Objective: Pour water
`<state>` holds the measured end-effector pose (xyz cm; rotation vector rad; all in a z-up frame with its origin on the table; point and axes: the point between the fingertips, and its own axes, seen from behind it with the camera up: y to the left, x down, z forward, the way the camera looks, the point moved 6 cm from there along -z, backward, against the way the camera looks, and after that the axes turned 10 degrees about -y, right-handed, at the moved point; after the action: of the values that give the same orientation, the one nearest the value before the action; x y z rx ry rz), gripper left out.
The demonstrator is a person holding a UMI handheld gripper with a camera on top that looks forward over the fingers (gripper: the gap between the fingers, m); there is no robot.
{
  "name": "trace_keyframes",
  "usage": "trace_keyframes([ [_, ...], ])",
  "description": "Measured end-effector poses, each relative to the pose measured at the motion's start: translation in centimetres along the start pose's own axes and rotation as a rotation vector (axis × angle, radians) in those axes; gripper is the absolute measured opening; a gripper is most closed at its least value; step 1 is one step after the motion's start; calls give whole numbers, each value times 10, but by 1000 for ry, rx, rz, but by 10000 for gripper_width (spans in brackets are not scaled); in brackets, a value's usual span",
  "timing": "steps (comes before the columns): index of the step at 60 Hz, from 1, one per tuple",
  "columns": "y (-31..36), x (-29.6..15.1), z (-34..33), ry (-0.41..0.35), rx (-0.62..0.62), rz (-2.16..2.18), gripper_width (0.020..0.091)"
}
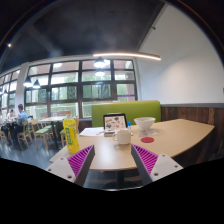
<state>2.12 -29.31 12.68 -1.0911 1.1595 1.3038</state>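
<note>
My gripper (112, 160) is open, its two magenta pads (80, 160) spread wide with nothing between them. It hovers before the near edge of a wooden table (160, 142). On the table beyond the fingers stands a white cup (123, 137). A white bowl (145, 124) sits farther back to the right. A yellow bottle (70, 134) stands at the table's left, just above the left finger.
A small framed picture or tablet (114, 123) and a sheet of paper (92, 131) lie at the back of the table. A green sofa (128, 110) stands behind it. Large windows, other tables and a seated person (22, 115) are at far left.
</note>
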Motion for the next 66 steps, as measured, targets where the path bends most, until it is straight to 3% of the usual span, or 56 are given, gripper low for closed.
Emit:
trace_keyframes([
  [18, 15, 3, 5, 36, -64, 3, 803],
  [26, 58, 18, 17, 82, -146, 18, 805],
  [41, 161, 33, 102, 113, -253, -19, 829],
  [62, 222, 67, 251, 118, -156, -106, 830],
  [65, 228, 73, 266, 125, -143, -116, 806],
  [66, 226, 78, 271, 136, -138, -125, 710],
])
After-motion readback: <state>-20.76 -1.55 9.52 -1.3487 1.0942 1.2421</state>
